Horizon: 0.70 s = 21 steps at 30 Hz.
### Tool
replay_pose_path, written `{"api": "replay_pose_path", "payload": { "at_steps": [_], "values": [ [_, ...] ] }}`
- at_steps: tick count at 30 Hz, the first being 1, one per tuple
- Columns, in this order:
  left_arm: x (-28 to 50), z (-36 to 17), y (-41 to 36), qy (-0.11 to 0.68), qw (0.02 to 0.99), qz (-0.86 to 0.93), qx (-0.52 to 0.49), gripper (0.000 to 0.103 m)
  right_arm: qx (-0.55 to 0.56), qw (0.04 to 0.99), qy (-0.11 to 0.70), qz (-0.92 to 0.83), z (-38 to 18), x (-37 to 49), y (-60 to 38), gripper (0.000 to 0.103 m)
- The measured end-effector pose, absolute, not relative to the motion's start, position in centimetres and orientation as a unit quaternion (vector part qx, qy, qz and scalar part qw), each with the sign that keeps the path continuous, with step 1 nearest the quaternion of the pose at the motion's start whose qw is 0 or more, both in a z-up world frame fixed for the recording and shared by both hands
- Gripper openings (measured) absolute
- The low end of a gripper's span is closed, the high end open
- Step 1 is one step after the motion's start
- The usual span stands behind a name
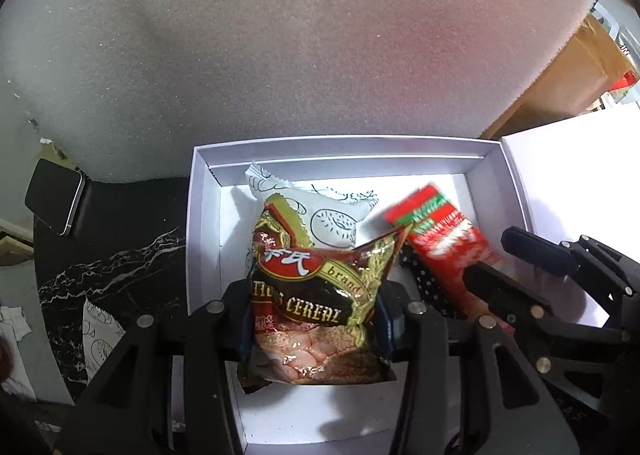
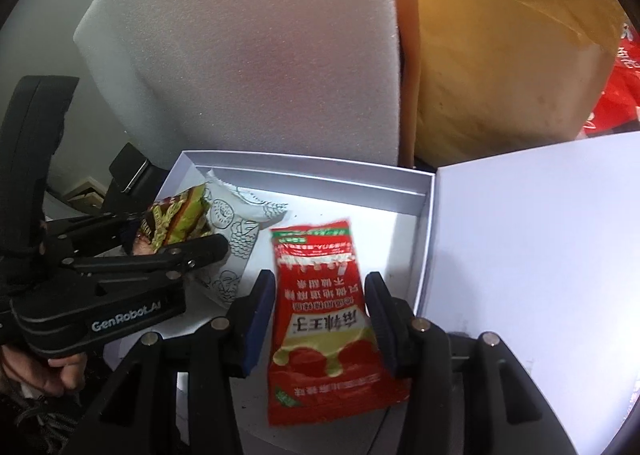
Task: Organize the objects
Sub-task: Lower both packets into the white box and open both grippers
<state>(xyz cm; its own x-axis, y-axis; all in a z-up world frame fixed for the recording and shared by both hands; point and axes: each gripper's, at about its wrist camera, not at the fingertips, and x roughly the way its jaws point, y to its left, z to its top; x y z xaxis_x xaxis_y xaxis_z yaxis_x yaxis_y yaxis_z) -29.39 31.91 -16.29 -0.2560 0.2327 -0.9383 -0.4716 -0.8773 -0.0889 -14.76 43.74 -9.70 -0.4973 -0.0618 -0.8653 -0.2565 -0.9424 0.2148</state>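
Note:
My left gripper is shut on a brown and gold cereal packet and holds it over the open white box. A white sachet with line drawings lies in the box behind it. My right gripper has a red sauce sachet between its jaws, over the right part of the box; the pads stand beside the sachet's edges with a small gap. The red sachet and right gripper also show in the left wrist view; the cereal packet and left gripper show in the right.
A grey foam block stands behind the box. The box lid lies open at the right. A phone rests on the black marbled mat at the left, with another white sachet. A brown paper bag stands behind.

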Motion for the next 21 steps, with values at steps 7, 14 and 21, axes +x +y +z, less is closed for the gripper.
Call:
{"api": "replay_pose_path", "payload": {
  "at_steps": [7, 14, 21],
  "values": [
    [-28.6, -15.5, 32.1, 0.098, 0.217, 0.782, -0.577, 0.045, -0.501, 0.065, 0.145, 0.851, -8.6, -14.0, 43.2, 0.047],
    [-27.1, -13.7, 31.2, 0.081, 0.216, 0.788, -0.571, 0.045, -0.495, 0.073, 0.134, 0.855, -6.3, -13.4, 41.9, 0.047],
    [-24.9, -9.4, 28.0, 0.08, 0.205, 0.801, -0.557, 0.049, -0.486, 0.076, 0.128, 0.861, -3.3, -11.1, 42.5, 0.047]
  ]
}}
